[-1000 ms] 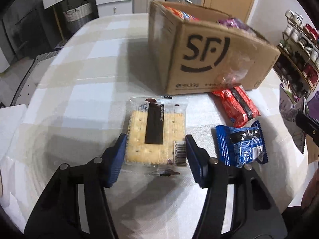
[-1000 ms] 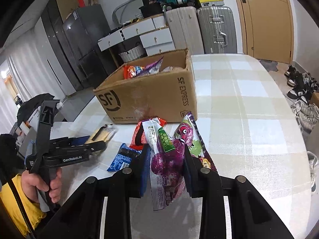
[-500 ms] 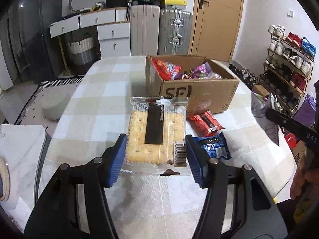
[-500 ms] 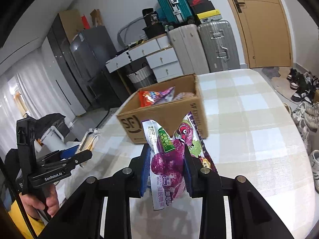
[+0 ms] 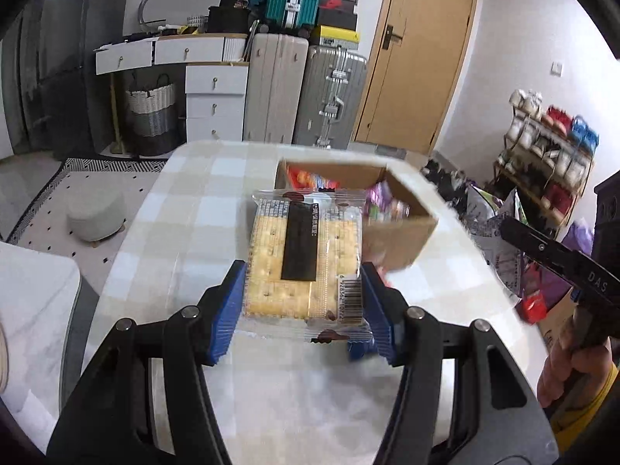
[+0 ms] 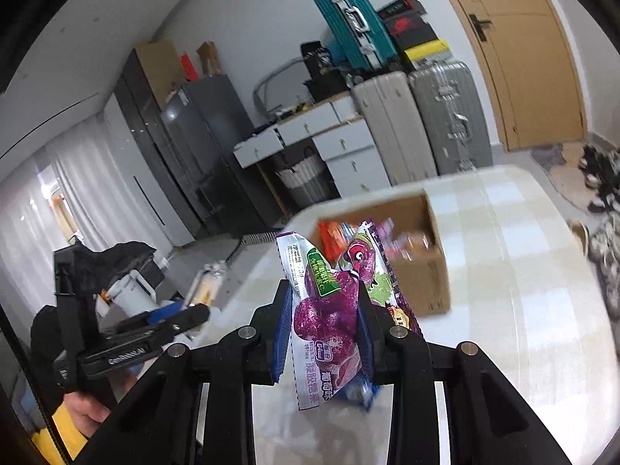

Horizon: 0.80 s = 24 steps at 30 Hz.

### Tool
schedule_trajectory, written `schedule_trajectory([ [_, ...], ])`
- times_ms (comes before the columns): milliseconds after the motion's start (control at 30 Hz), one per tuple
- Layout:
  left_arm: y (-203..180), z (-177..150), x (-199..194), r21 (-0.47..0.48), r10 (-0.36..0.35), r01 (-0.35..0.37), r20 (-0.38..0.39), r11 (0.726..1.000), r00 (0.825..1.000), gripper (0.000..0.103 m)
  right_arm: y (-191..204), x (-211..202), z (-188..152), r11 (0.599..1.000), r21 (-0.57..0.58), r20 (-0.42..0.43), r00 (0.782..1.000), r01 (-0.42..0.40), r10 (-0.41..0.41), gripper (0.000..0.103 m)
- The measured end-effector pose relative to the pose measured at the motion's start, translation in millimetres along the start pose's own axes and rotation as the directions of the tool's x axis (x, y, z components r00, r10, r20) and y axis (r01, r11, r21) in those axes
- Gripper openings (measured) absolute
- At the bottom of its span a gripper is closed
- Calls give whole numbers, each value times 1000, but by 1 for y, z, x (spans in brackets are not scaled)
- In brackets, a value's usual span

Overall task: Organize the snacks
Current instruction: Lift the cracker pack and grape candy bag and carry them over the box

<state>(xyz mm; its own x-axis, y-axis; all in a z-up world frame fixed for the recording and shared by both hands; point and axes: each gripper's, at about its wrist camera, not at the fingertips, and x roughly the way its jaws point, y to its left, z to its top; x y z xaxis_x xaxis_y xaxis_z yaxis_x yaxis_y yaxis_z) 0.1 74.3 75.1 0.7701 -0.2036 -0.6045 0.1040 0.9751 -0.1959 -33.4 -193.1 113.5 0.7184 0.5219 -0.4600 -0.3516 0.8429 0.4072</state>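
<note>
While both grippers are being held above the checked table (image 5: 186,209), each one is carrying a snack. In the left wrist view, the left gripper (image 5: 304,302) is sitting in the lower middle of the frame, and its blue pads (image 5: 228,310) are pressing on the two side edges of the cracker packet (image 5: 306,255), so it is clamped on this packet. The packet is lying flat between the fingers and is reaching forward past the tips, toward the centre of the frame, with its barcode near the right pad. Behind it, right of centre, the open cardboard box (image 5: 403,240) is standing on the table with colourful snacks inside; it is a little blurred. In the right wrist view, the right gripper (image 6: 323,306) is occupying the lower middle of the frame, and its fingers are closed tightly on the purple grape candy bag (image 6: 329,317). The bag is standing upright between the pads, its top rising above the tips and its bottom hanging below them. A second purple wrapper (image 6: 381,283) is sticking out just beside the right finger; whether it is also being squeezed I cannot tell. The box (image 6: 426,271) is appearing behind the bag, right of centre.
</note>
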Motion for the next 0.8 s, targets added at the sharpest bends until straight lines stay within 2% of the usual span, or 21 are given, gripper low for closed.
schedule_trajectory([
  [233,-10,70,7,16,-54,53,16,998,998,55,16,5,74,998,-37,38,997,-59,60,30],
  [433,-29,117,47,37,-95,97,-38,995,995,55,10,33,120,997,-22,8,997,-77,77,30],
  [600,-44,141,95,57,-122,128,-102,990,987,55,-12,77,145,997,14,-66,995,-73,74,30],
  [800,-62,149,153,65,-127,142,-187,988,974,55,-48,127,155,995,88,-140,988,-52,65,30],
])
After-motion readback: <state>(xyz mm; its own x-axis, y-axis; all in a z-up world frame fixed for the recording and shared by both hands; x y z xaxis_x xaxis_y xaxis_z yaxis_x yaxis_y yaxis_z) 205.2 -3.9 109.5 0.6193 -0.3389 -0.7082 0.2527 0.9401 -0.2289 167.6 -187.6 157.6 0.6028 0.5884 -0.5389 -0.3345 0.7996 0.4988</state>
